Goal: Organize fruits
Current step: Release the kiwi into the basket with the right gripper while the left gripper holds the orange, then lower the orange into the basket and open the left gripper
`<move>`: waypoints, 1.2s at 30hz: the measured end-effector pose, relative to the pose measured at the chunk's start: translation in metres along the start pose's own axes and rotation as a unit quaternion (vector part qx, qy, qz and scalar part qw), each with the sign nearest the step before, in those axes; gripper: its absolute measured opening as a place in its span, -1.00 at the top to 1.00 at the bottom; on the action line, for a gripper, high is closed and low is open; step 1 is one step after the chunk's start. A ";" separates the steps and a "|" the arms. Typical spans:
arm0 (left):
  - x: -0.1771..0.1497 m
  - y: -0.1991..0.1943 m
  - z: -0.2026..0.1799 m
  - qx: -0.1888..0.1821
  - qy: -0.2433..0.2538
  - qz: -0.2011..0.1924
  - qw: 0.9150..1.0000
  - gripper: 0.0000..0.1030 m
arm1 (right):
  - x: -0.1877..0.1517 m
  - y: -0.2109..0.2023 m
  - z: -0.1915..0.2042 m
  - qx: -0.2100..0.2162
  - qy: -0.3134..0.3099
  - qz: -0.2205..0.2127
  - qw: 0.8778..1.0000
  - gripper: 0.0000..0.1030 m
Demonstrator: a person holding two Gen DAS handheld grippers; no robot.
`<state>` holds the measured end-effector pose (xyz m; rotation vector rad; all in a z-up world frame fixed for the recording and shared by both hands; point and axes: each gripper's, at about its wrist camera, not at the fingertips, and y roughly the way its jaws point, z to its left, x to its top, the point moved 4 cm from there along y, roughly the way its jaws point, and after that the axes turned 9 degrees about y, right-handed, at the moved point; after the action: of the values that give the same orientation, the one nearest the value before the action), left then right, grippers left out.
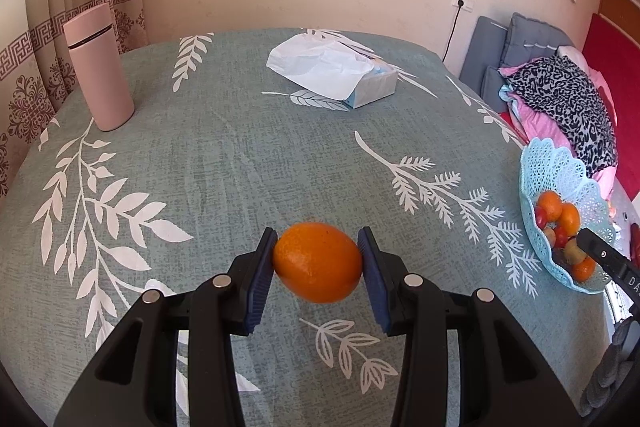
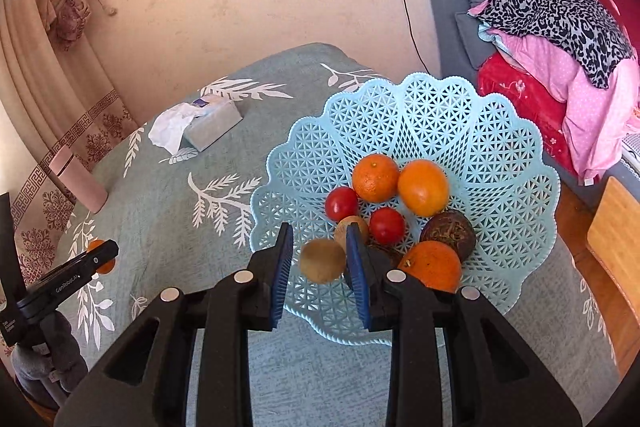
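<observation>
My left gripper is shut on an orange and holds it above the green leaf-print tablecloth. My right gripper hangs over the near rim of the light blue lattice basket. A brown kiwi sits between its blue pads; a gap shows on the left side, so the jaws stand open around it. The basket holds oranges, two red tomatoes, another kiwi and a dark fruit. The basket also shows in the left wrist view.
A pink cylinder stands at the table's far left. A tissue box lies at the back. A bed with piled bedding is to the right. A wooden board is at the right edge.
</observation>
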<state>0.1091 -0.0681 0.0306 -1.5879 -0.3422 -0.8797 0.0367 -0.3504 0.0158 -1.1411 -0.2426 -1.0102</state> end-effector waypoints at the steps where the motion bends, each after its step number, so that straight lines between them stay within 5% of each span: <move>1: 0.000 0.000 0.000 0.000 0.000 0.001 1.000 0.18 | 0.000 0.000 -0.001 0.001 0.004 0.000 1.000 0.37; 10: -0.001 0.001 -0.009 -0.002 0.011 -0.001 1.000 0.18 | 0.001 -0.019 -0.017 -0.003 0.026 -0.028 0.999 0.29; 19: 0.003 -0.004 -0.039 -0.019 0.035 -0.007 0.999 0.18 | -0.003 -0.060 -0.039 -0.050 0.007 -0.107 0.993 0.28; 23: 0.005 -0.007 -0.064 -0.033 0.055 -0.010 0.998 0.18 | -0.006 -0.072 -0.052 -0.068 0.008 -0.135 0.988 0.07; 36: 0.015 -0.014 -0.161 -0.106 0.116 -0.026 0.987 0.18 | -0.005 -0.078 -0.070 -0.058 0.018 -0.130 0.990 0.07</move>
<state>0.0550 -0.2199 0.0490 -1.6549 -0.1283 -1.1592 -0.0482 -0.4106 0.0318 -1.2158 -0.3129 -1.2887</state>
